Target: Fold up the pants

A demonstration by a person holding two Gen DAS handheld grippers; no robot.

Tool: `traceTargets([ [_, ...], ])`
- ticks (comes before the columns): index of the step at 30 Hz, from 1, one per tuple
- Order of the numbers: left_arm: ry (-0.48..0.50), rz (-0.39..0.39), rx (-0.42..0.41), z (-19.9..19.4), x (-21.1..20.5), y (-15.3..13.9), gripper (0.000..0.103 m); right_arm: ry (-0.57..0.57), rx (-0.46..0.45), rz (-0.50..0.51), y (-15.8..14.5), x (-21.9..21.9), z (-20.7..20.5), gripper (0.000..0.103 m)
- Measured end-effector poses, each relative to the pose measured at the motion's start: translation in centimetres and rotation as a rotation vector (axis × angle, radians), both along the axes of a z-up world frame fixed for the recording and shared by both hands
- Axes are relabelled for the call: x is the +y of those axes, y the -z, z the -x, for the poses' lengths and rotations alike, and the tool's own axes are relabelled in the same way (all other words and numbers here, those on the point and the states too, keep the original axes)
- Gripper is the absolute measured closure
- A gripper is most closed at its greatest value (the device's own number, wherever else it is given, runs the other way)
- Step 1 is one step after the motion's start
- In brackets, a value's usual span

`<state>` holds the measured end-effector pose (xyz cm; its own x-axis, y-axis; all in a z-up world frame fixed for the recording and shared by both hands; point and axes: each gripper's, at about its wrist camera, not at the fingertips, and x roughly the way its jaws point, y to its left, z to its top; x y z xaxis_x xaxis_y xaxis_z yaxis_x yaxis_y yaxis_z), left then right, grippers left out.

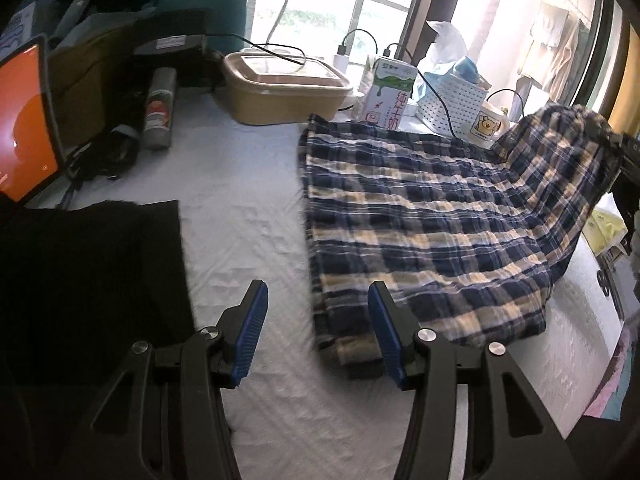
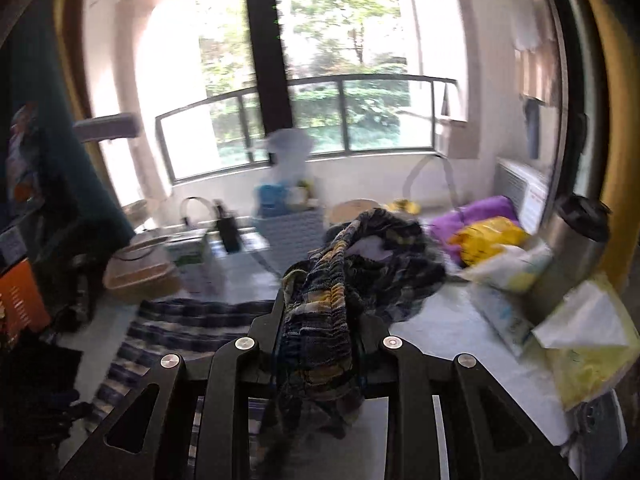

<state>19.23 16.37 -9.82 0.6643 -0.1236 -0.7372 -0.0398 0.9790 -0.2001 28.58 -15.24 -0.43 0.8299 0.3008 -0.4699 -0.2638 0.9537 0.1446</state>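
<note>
The blue, white and yellow plaid pants (image 1: 420, 216) lie on a table covered in white cloth (image 1: 248, 240). Their far right end (image 1: 568, 132) is raised off the surface. My left gripper (image 1: 318, 292) hovers open over the table at the near left corner of the pants. Its blue pads (image 1: 252, 328) hold nothing, and the right pad sits just over the fabric's edge. In the right wrist view, my right gripper (image 2: 316, 308) is shut on a bunched handful of the pants (image 2: 372, 256), held up above the table. The rest of the pants (image 2: 180, 320) trails down to the left.
A black cloth (image 1: 92, 272) lies at the near left, with an orange-lit tablet (image 1: 24, 120) behind it. Along the back stand a spray can (image 1: 160, 108), a brown lidded box (image 1: 280, 88), a milk carton (image 1: 386, 92), a white basket (image 1: 452, 104) and a mug (image 1: 486, 126). A steel flask (image 2: 576, 252) stands at the right.
</note>
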Motion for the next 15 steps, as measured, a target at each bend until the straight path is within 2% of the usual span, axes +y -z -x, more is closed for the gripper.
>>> traceTargets([
  [7,0.000,0.012,-0.019,1.3,2.4,-0.3,0.051,-0.158,-0.014,0.059,0.0,9.0,1.3,0.076],
  [15,-0.011,0.023,-0.032,2.2,4.8,-0.3,0.050,-0.317,0.074,0.159,3.8,18.8,2.2,0.076],
])
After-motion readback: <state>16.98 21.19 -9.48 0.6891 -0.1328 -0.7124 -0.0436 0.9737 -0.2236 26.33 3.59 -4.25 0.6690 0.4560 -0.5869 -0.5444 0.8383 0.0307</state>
